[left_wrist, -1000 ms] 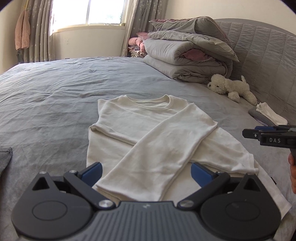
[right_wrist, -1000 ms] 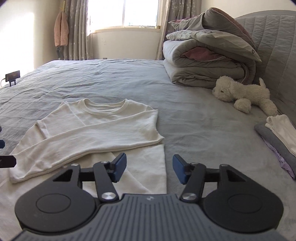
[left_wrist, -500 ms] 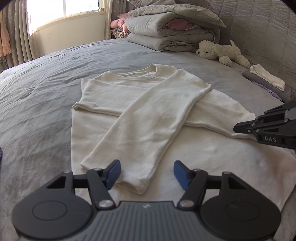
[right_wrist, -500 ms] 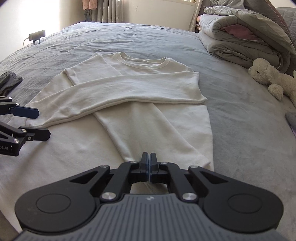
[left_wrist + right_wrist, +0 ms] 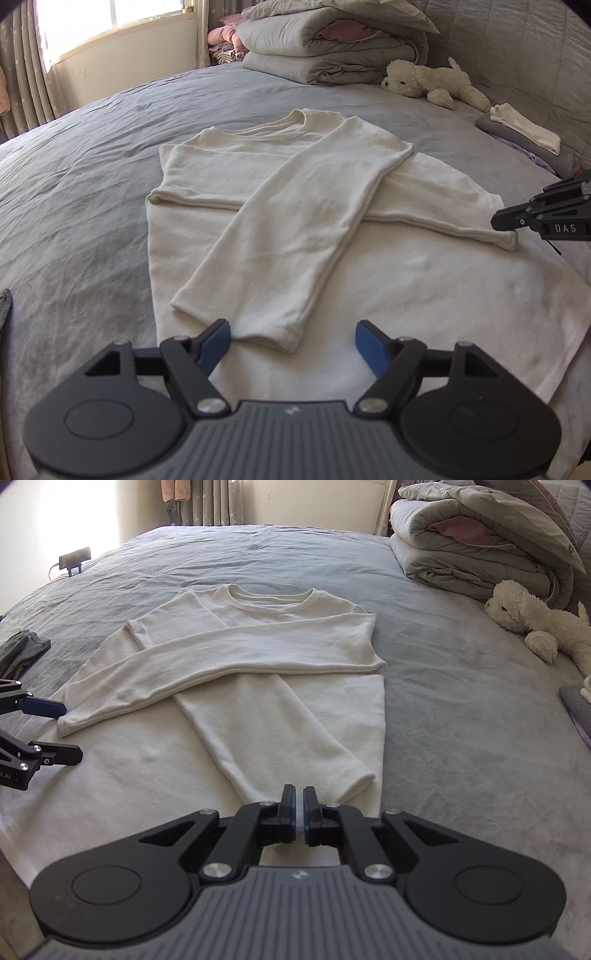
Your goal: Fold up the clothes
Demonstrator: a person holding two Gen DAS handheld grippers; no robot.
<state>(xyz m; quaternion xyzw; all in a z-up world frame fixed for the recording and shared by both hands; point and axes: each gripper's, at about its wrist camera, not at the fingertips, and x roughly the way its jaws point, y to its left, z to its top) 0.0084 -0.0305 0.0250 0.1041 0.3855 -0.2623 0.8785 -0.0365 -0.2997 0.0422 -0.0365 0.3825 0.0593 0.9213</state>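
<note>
Both views sit low behind their own gripper fingers and look forward and downward across the bed [image 5: 74, 155] toward its headboard end. The left wrist view looks over the left gripper [image 5: 291, 343] from the near left of the cream sweater [image 5: 295, 206]; the right wrist view looks over the right gripper [image 5: 299, 808] from the near right. Both are close to the sweater's hem. They share the sweater, the folded duvet [image 5: 472, 554], the plush toy [image 5: 428, 83], and each sees the other gripper at its edge.

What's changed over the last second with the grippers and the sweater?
Both grippers tipped down toward the sweater. The right gripper closed its fingers at the hem, apparently pinching it; the left gripper narrowed, then reopened slightly, holding nothing. The sweater lies as before, sleeves crossed.
</note>
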